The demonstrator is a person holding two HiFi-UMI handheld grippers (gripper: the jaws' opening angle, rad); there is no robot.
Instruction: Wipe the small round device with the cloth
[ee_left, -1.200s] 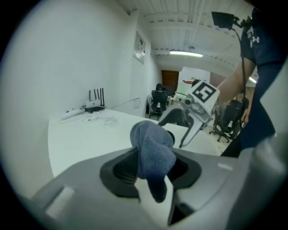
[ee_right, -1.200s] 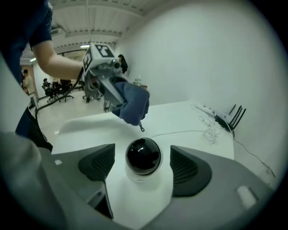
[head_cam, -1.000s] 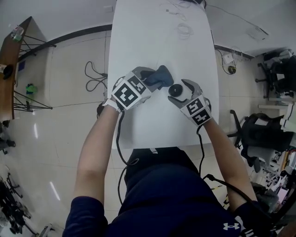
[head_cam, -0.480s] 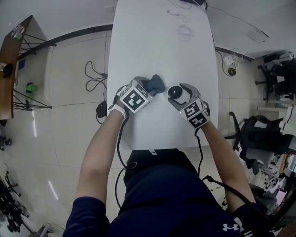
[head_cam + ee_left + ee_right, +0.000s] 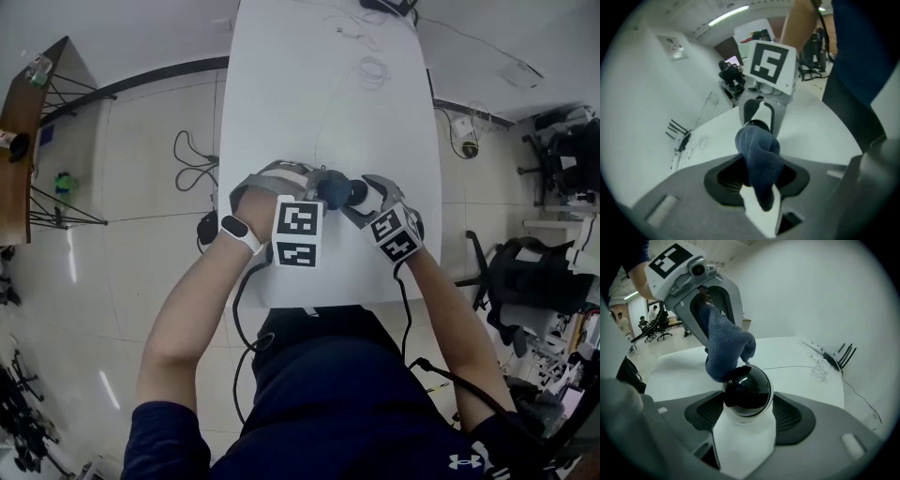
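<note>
- A long white table [image 5: 281, 103] is stretching away from the person, with most of its top lying bare.
- A pale tiled floor [image 5: 141, 216] is surrounding the table on every side.
- One black cable [image 5: 192, 155] is looping on the floor just left of the table, and one wooden shelf [image 5: 21, 141] is standing well to the table's left.
- Dark office chairs [image 5: 574, 150] are crowding the floor right of the table, too tangled to count.
- One thin white cord [image 5: 373, 64] is coiling at the table's far end.
- Two tools are meeting over the table's near half, each carrying one of the two marker cubes [image 5: 298, 232].
- The left tool [image 5: 317, 183] is pinching the one dark blue cloth [image 5: 724, 350] between its jaws.
- The right tool [image 5: 367, 192] is clamping the one small round device [image 5: 747, 390] by its white base, its jaws having just been closing in a little around it.
- The device is sitting over the table's near half, with its glossy black dome facing up.
- The bunched end of the cloth is pressing on the dome's upper side.
</note>
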